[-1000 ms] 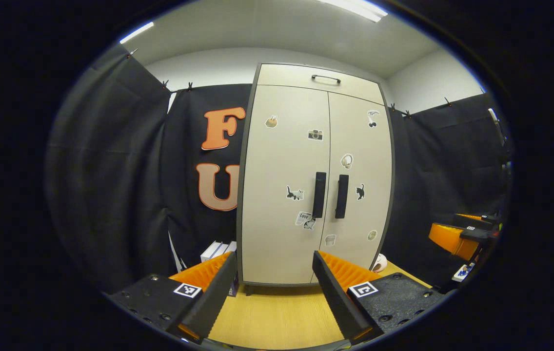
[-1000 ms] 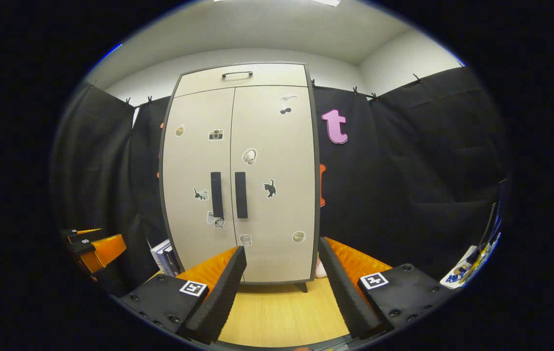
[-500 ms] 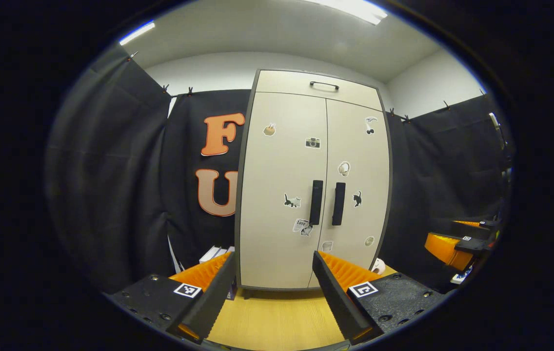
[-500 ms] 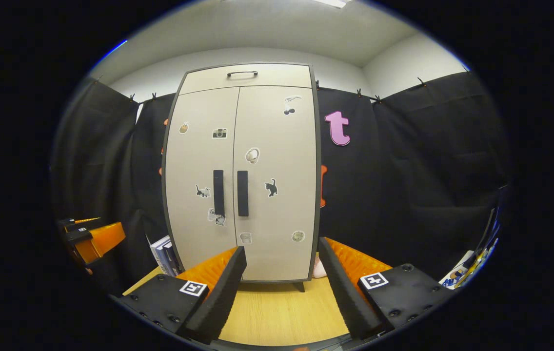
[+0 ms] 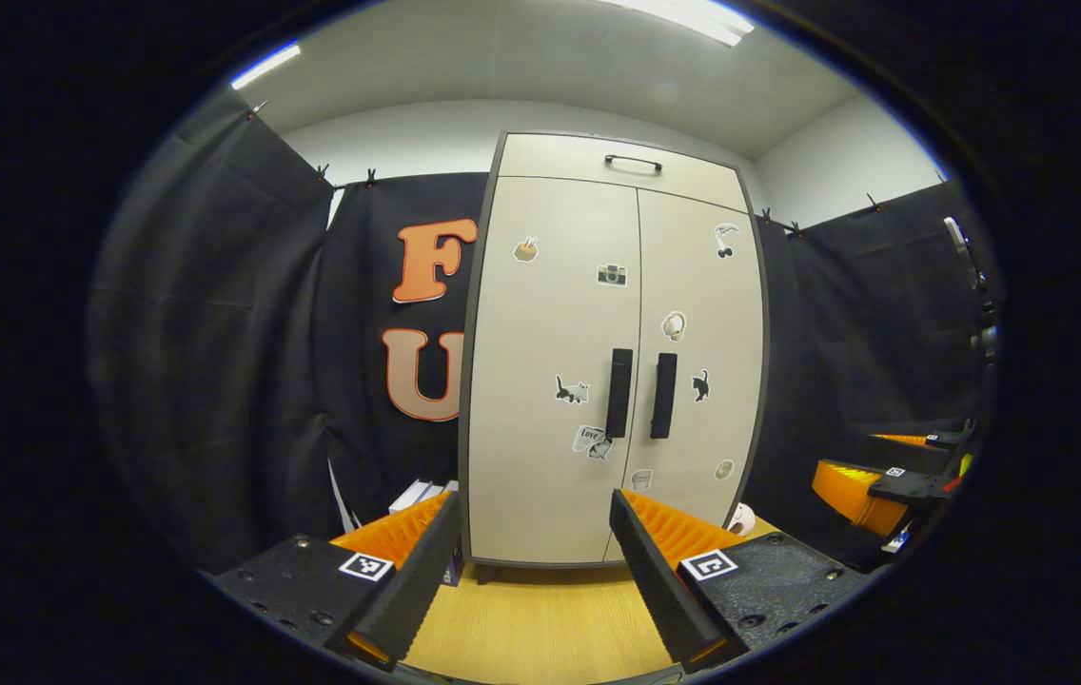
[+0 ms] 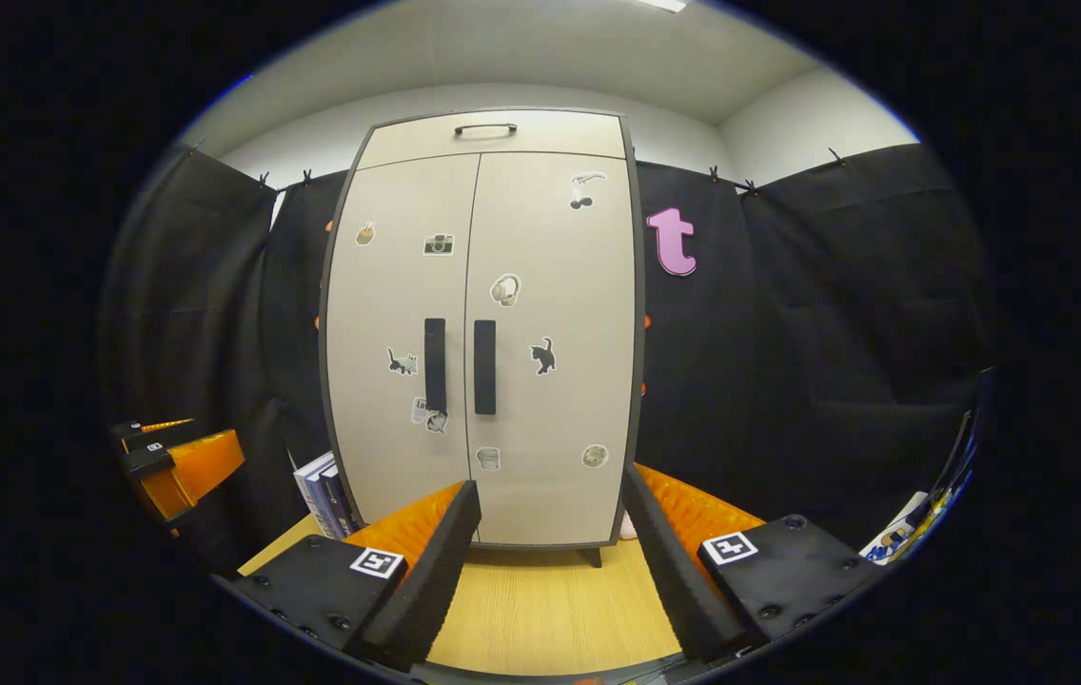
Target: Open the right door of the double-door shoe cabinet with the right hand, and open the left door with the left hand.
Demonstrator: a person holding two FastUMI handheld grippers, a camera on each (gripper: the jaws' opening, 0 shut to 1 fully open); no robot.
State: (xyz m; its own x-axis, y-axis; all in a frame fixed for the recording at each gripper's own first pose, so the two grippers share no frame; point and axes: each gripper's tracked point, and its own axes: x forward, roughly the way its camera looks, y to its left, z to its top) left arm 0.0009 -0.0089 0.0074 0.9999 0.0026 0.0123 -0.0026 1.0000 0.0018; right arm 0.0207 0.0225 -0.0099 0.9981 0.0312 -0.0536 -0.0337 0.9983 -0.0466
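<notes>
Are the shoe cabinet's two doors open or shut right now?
Shut. Both doors lie flush, with only a thin seam between the two black handles.

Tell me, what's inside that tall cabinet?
That can't be seen: both doors of the cabinet are shut. Outside, books lean beside its left foot, and a small pale thing sits at its right.

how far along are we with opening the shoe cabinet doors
Nothing done yet: both cabinet doors are shut. In hand: the right gripper and left gripper are open and face the cabinet, short of it. Left: grip the right handle and pull, then the left handle.
</notes>
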